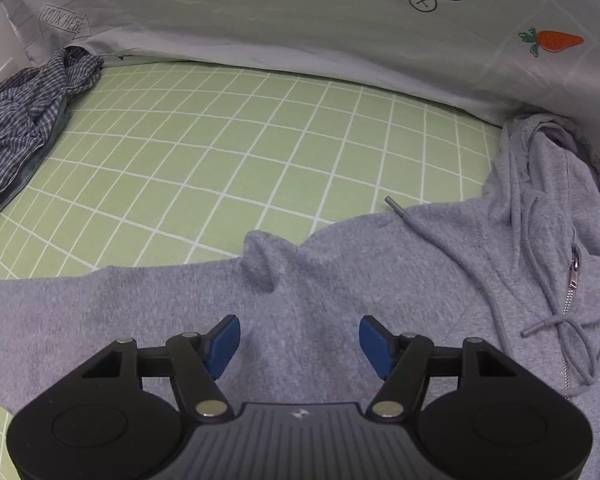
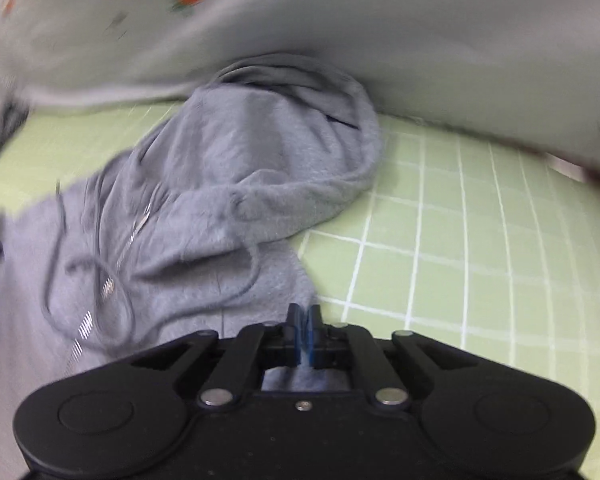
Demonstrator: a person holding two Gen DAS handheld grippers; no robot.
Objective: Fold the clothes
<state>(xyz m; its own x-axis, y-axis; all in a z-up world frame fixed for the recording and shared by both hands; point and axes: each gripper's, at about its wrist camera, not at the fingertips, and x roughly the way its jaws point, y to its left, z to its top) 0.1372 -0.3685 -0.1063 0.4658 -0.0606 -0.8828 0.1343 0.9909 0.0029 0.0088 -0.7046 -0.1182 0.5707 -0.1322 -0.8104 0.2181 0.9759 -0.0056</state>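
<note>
Left gripper (image 1: 300, 340) spread wide above the grey hoodie (image 1: 340, 280), pinching nothing; right gripper (image 2: 304, 320) clamped together at the hoodie's edge, whether on cloth unclear. Spread across green grid mat (image 1: 220, 140); checked shirt (image 1: 24, 120) bunched far left; white bedding (image 1: 300, 40) behind.

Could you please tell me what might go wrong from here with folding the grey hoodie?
1. The right tongs are shut at the grey zip-up hoodie's edge; whether cloth is pinched is unclear, so a pull may slip.
2. The loose grey drawstrings lie tangled across the zipper and could snag.
3. The left tongs are open above the fabric, so that side is unheld.
</note>
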